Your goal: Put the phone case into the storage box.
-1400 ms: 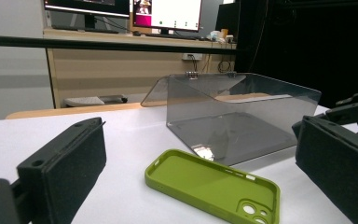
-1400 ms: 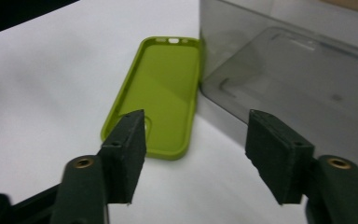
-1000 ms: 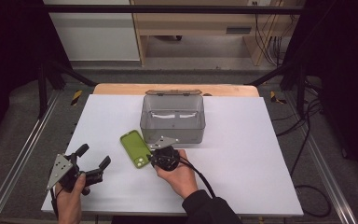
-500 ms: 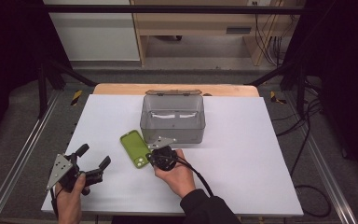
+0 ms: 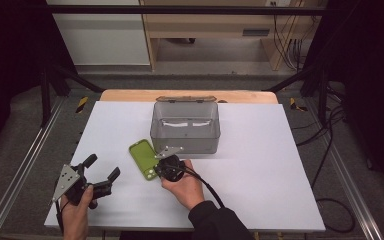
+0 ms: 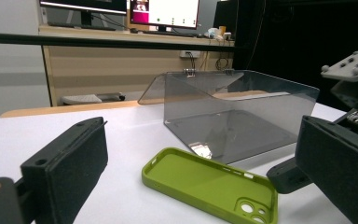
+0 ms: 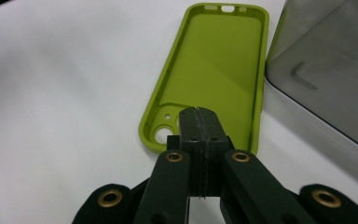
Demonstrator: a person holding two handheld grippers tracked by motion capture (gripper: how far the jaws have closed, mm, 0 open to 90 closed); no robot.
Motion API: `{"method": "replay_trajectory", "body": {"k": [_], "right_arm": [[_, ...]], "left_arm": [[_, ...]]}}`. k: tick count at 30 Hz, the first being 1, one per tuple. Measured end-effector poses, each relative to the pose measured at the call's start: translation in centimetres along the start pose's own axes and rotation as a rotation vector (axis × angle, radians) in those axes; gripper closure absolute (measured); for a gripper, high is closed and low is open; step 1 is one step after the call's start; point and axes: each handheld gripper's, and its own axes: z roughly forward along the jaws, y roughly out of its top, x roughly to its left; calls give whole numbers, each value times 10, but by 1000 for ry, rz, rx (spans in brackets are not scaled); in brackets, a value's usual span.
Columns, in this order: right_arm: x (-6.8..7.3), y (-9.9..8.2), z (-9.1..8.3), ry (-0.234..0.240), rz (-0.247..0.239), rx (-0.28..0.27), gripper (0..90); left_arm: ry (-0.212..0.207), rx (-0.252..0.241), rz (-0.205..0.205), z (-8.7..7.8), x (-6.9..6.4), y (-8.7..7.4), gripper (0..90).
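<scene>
A lime green phone case (image 5: pixel 141 156) lies hollow side up on the white table, just left of a clear grey box (image 5: pixel 185 129). My right gripper (image 5: pixel 157 171) is shut, and its closed tips sit over the case's camera-hole end. In the right gripper view the pads (image 7: pixel 191 122) meet with nothing visible between them, above the case (image 7: pixel 219 65) and beside the box (image 7: pixel 326 70). My left gripper (image 5: pixel 102 169) stands open near the table's front left, apart from the case. Its wide jaws frame the case (image 6: pixel 200 179) and the box (image 6: pixel 233 112).
The box's lid hangs open behind it, toward the wooden strip (image 5: pixel 130 95) at the table's far edge. Metal rails run along both sides of the table (image 5: pixel 280 165). The right gripper's cable (image 5: pixel 207 187) trails over the person's right hand toward the front edge.
The right gripper has edged a little left onto the case's near end. The left gripper and hand have stayed where they were.
</scene>
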Motion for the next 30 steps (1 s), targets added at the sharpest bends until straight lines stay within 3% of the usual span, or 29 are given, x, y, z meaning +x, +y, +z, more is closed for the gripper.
{"method": "replay_trajectory", "body": {"k": [5, 12, 15, 19, 30], "right_arm": [[-1, 2, 14, -32, 4, 50, 900], [-3, 3, 17, -24, 17, 92, 900], [-5, 4, 14, -8, 29, 128, 900], [-4, 2, 7, -2, 7, 173, 900], [-4, -10, -10, 22, 0, 213, 900]], "left_arm": [[0, -1, -5, 0, 0, 0, 22], [3, 0, -8, 0, 1, 0, 23], [3, 1, -9, 0, 1, 0, 23], [5, 3, -9, 0, 1, 0, 25], [5, 6, -10, 0, 2, 0, 26]]}}
